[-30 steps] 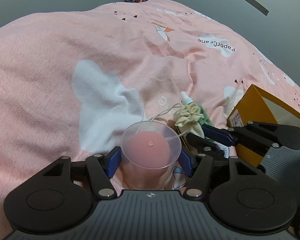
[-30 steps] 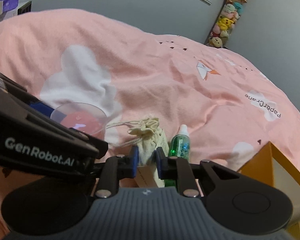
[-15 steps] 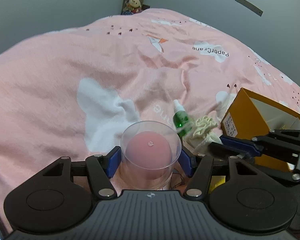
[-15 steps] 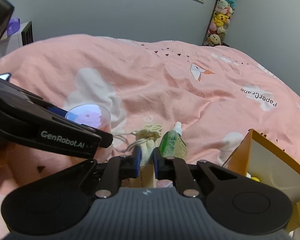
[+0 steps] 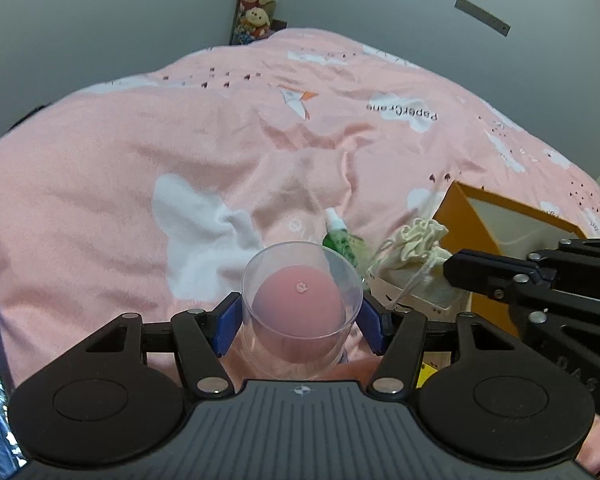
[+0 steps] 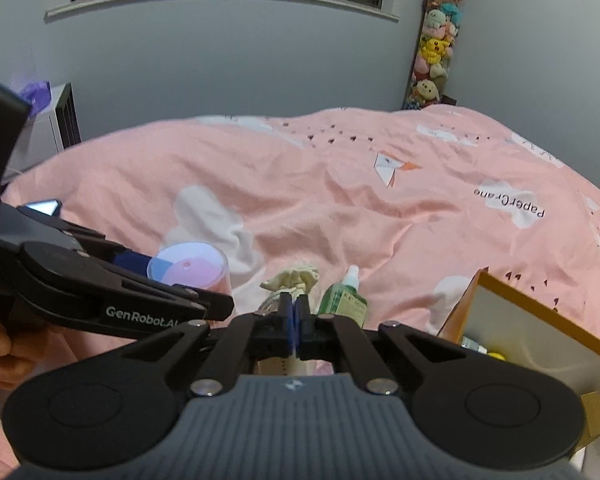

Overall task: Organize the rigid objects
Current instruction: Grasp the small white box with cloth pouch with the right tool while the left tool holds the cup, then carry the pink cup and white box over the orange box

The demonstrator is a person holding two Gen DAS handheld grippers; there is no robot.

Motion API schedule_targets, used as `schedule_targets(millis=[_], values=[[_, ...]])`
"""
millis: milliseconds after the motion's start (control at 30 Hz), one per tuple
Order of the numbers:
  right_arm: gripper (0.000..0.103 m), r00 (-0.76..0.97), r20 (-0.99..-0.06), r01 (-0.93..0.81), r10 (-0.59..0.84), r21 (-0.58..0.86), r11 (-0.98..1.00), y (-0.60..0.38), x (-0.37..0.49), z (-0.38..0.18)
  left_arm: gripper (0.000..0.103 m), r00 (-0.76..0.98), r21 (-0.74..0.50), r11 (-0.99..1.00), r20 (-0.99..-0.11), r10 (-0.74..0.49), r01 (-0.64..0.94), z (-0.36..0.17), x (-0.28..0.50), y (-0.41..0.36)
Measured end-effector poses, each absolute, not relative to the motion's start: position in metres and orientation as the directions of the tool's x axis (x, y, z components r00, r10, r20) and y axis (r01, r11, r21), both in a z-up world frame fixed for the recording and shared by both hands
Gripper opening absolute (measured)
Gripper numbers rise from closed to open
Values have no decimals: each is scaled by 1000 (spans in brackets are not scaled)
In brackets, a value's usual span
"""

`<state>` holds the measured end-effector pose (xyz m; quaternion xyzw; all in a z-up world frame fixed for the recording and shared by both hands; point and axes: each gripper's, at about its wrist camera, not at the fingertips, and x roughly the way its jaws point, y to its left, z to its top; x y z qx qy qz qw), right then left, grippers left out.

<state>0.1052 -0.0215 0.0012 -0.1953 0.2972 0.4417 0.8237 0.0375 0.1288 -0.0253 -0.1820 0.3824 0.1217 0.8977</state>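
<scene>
Midway, we hold the clear cup (image 5: pixel 300 312) in the left gripper (image 5: pixel 300 320) and the drawstring pouch (image 5: pixel 416 256) in the right gripper (image 6: pixel 294 316); the green bottle (image 6: pixel 342 300) lies on the bed (image 6: pixel 340 208), beside the orange box (image 6: pixel 520 320).

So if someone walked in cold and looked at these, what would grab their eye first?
Probably the clear cup held between the blue pads of the left tool, dead centre in the left view, against the big pink blanket. Next, the right tool pinched shut on a cream drawstring pouch, with a small green bottle beside it. An orange box stands open at the right.
</scene>
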Motion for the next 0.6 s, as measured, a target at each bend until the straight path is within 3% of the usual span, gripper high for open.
schedule_targets(millis=[600], values=[[0,553,-562,-788,615,-115,604,-76,114,73,70,782,-255,946,-623,-4,-198,34,59,85]])
